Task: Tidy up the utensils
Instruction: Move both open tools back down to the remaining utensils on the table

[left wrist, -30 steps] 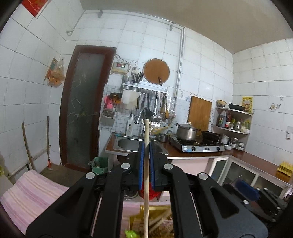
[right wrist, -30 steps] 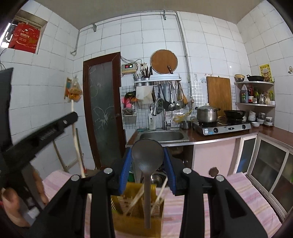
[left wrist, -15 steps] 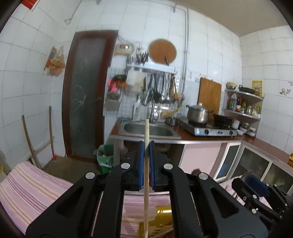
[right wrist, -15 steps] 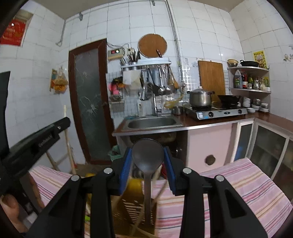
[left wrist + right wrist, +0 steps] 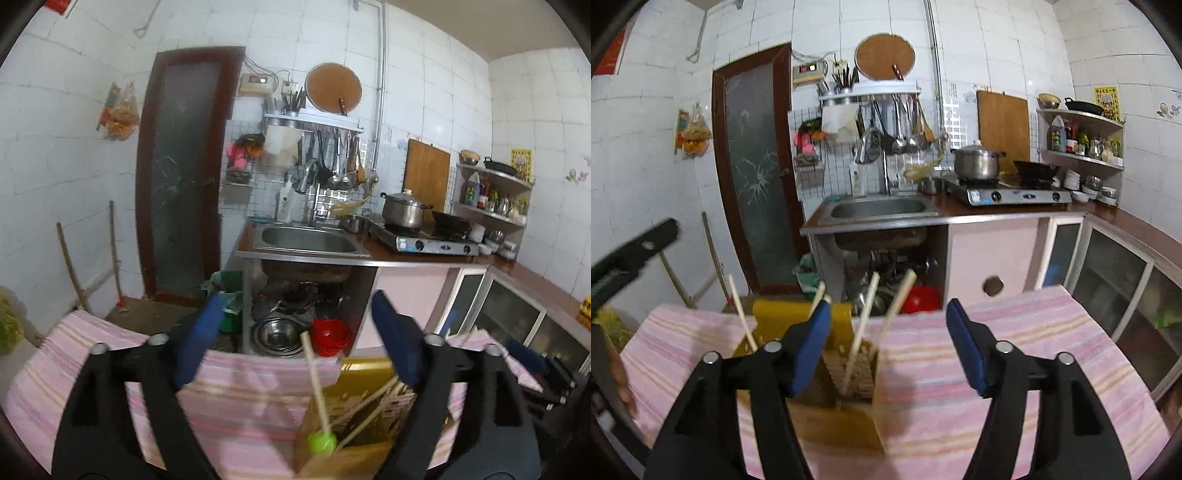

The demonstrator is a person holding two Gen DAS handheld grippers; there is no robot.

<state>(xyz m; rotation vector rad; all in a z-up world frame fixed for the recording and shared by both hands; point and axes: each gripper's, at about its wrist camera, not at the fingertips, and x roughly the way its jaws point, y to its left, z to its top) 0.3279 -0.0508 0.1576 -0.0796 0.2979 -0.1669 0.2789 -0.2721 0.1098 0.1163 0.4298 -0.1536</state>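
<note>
Left claw [image 5: 295,350]: its jaws had just been opening and stood wide apart. The wooden stick it clamped a second ago was free, with nothing pressed by either blue pad.
Released stick [image 5: 317,384]: it leaned in the yellow box [image 5: 354,417], its top tipped away from the camera. A lime-green ball [image 5: 322,443] sat at its near, low end, at the box's mouth.
Right claw [image 5: 888,343]: its jaws had just been opening too, and nothing was between them. The grey spoon held there a second ago was gone from the pads. I could not make it out among the sticks, so whether it had dropped into the box is a guess.
What that means: both items looked delivered, so this drop-off step seemed finished and both claws free for the next utensil.
Box of utensils: a tall yellow-brown carton with its flap open, standing on the pink striped cloth [image 5: 1015,350] over the worktop. Several pale chopsticks [image 5: 862,325] fanned out of it at loose angles.
Left edge, right view: the other tool's black arm [image 5: 631,254] and part of a hand [image 5: 622,384].
Beyond: steel sink [image 5: 881,208], then gas stove [image 5: 1012,194] with a lidded pot [image 5: 975,162], then tiled wall and dark door [image 5: 757,166].
</note>
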